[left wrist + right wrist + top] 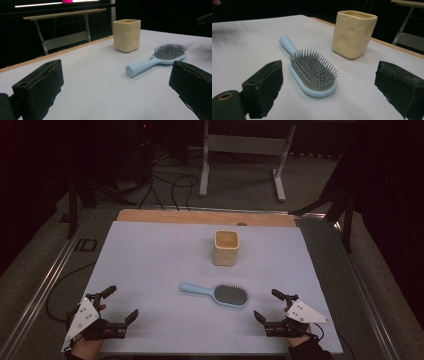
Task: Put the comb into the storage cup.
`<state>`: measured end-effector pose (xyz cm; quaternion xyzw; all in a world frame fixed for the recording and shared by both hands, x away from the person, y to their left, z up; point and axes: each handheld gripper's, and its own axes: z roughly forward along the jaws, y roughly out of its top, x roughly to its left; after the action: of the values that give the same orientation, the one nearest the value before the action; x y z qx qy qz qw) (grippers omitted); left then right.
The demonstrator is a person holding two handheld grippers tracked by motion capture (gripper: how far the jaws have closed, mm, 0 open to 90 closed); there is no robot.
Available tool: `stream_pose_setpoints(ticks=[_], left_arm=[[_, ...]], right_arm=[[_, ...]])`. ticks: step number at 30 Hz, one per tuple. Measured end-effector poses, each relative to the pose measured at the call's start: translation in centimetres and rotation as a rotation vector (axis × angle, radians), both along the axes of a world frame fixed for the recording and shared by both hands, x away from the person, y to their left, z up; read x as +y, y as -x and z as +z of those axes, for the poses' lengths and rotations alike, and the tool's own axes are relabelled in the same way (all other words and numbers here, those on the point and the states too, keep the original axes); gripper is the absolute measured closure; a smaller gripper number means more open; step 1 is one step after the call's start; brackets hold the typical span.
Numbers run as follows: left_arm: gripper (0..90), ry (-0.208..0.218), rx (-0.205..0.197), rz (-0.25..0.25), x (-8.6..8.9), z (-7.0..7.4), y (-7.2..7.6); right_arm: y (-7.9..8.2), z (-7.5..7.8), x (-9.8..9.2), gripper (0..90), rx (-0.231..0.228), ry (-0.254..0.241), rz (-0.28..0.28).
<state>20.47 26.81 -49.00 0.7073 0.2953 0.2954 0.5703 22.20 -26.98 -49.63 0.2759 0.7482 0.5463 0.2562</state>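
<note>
We see a cream square cup [226, 248] with dimpled walls standing upright near the middle of the table [150, 265], toward its far edge. From above its inside looks a plain tan colour, and we cannot tell whether anything lies in it. Just in front of the cup, apart from it, a light blue hairbrush [216, 293] lies flat, bristles up, handle pointing left. Our left gripper [117, 306] rests at the near left corner, its jaws spread wide with nothing between them. Our right gripper [269, 306] sits at the near right, just beside the brush head, likewise released and empty.
</note>
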Motion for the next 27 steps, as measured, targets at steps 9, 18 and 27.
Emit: stream_pose_setpoints(ticks=[9,18,27], left_arm=[[0.0,0.002,0.003,0.004,0.0,-0.1,0.0],[0.0,0.006,0.002,0.004,0.2,-0.1,0.0],[0.0,0.008,0.003,0.0,0.1,0.0,0.0]], right_arm=[[0.0,0.1,0.0,8.1,0.004,0.006,-0.003],[0.1,0.4,0.5,8.2,0.012,0.015,-0.003],[-0.5,2.7,0.8,8.2,0.043,-0.008,0.0]])
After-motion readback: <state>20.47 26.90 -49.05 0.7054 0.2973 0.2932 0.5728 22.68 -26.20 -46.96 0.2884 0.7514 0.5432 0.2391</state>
